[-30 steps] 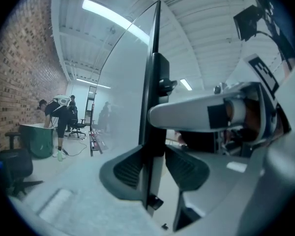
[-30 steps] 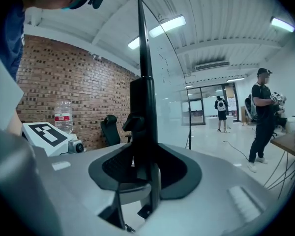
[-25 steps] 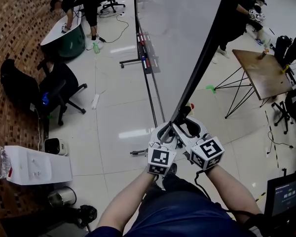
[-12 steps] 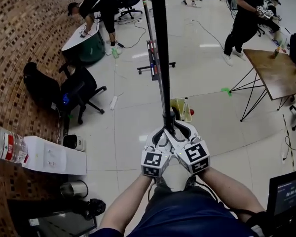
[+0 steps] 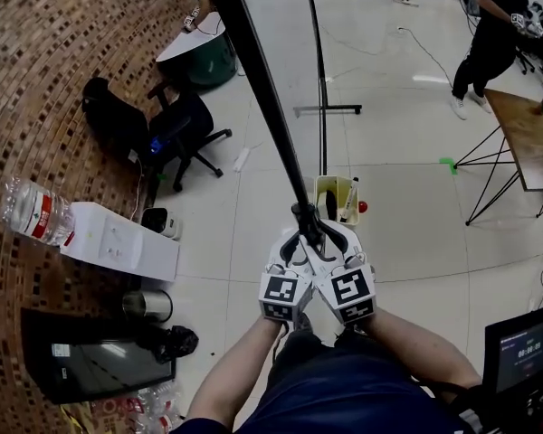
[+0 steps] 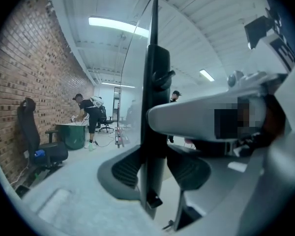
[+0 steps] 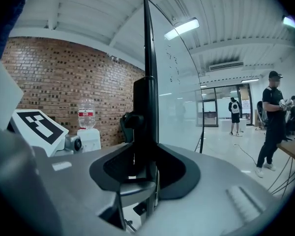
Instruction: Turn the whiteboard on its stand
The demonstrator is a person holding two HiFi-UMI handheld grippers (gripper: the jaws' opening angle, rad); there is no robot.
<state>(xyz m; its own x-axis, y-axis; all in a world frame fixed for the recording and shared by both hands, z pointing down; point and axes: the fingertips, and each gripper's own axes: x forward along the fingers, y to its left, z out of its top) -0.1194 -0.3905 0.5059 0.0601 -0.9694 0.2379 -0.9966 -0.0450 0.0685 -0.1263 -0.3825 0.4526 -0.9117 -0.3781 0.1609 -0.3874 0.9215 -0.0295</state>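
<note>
**Both tongs pinch the whiteboard's near edge**

The whiteboard (image 5: 262, 98) stands upright on its stand on the pale tiled floor. From the head view it appears almost edge-on, its dark frame running as a thin line from the top left down to the person's hands. One leg of the stand (image 5: 322, 80) shows behind it.

The left tongs (image 5: 299, 235) and right tongs (image 5: 321, 238) sit close together at the bottom of that edge, their marker cubes side by side.

In the left gripper view, the frame of the whiteboard (image 6: 155, 82) rises straight up between the ribbed pads of the left tongs (image 6: 152, 168). One pad lies against each face. These jaws have just been opening a little, with the frame between them.

In the right gripper view, the right tongs (image 7: 142, 168) clamp the same dark frame (image 7: 146, 107). Their jaws have just been closing further onto it. The glossy white face of the board spreads away to the right of the frame.

A small bin (image 5: 330, 197) holding a bottle sits on the floor just beyond the tongs. To the left, a water bottle (image 5: 34, 211) lies on a white box (image 5: 118, 242) beside the brick wall (image 5: 63, 80). A black office chair (image 5: 176, 129) stands farther back. At the right are a wooden desk (image 5: 529, 138) and a standing person (image 5: 493, 34).
</note>
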